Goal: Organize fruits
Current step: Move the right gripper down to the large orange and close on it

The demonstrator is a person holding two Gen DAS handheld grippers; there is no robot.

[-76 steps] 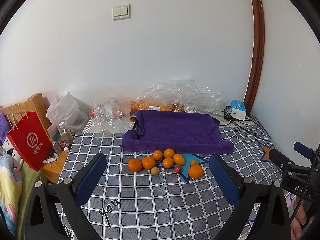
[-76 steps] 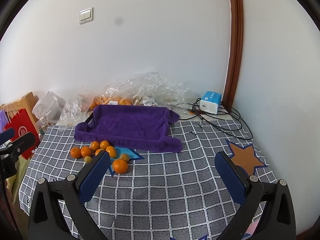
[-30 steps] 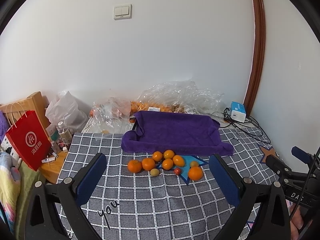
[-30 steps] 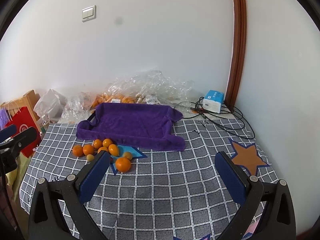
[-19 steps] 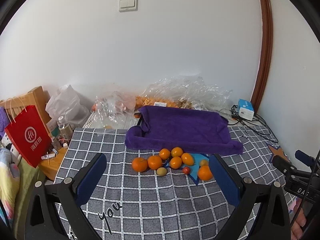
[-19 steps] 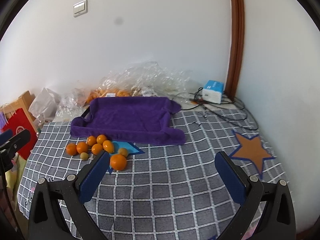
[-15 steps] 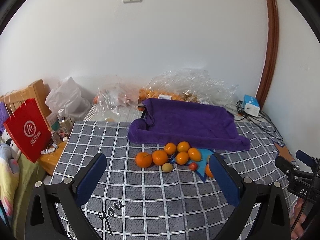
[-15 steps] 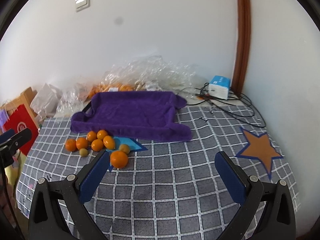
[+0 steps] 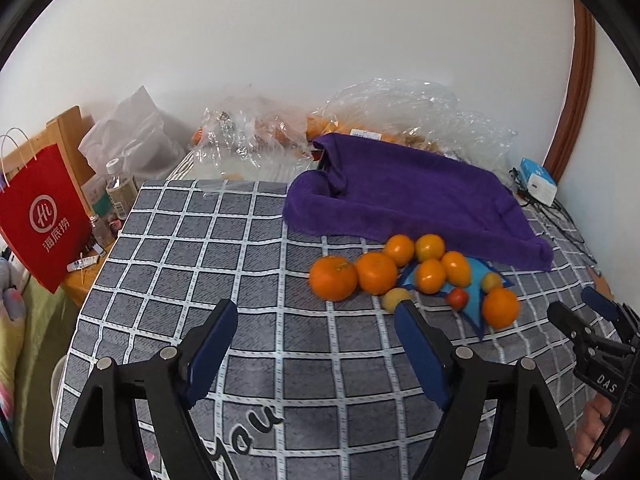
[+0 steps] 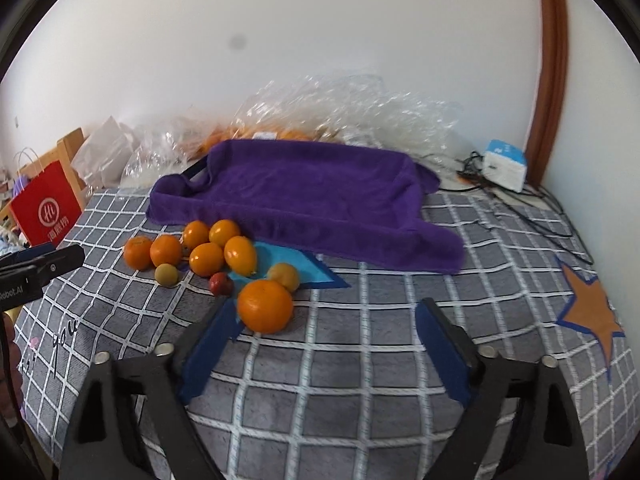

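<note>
Left hand-held gripper point(image 9: 316, 330) and right hand-held gripper point(image 10: 324, 324): jaws closing, nothing between. Round orange fruits point(image 9: 376, 273) cluster mid-frame below draped purple towel point(image 9: 420, 200). Red paper bag point(image 9: 38, 216), "Hi" logo, left edge. Grey checked cover point(image 9: 256, 420) reads "you".

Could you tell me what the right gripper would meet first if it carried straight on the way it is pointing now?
Probably bare checked tablecloth. The right gripper, its jaws closing on nothing, points down at cloth just right of the large orange, which sits by its left finger. Depth is uncertain.

Fruit count on your checked cloth
You have seven oranges point(image 10: 265, 306), two small yellow-green fruits point(image 10: 166, 274), one small red fruit point(image 10: 220, 283), and one purple towel point(image 10: 304, 196).
</note>
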